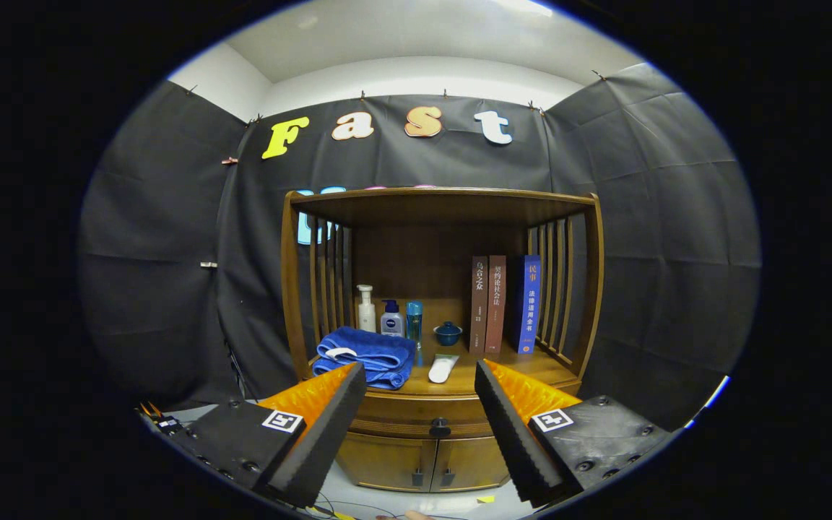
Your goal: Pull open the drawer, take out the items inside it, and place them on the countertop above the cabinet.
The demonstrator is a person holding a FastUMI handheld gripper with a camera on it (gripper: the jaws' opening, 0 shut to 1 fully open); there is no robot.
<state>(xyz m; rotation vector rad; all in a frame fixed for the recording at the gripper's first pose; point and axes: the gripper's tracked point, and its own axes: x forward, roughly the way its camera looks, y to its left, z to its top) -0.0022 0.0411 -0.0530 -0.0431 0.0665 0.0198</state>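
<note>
Black cloth walls close in a wooden cabinet (439, 303) whose countertop (474, 375) already carries a folded blue towel (367, 356). The gripper (420, 404) hangs with fingers spread wide, holding nothing. The shut drawer (416, 415) and its dark knob (440, 428) lie straight ahead, between the fingers and beyond them.

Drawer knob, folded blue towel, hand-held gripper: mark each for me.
Drawer knob (440, 427), gripper view, on the dark knob's centre.
Folded blue towel (373, 354), gripper view, on its top fold.
Hand-held gripper (419, 383), gripper view, midway between its open fingertips.
</note>
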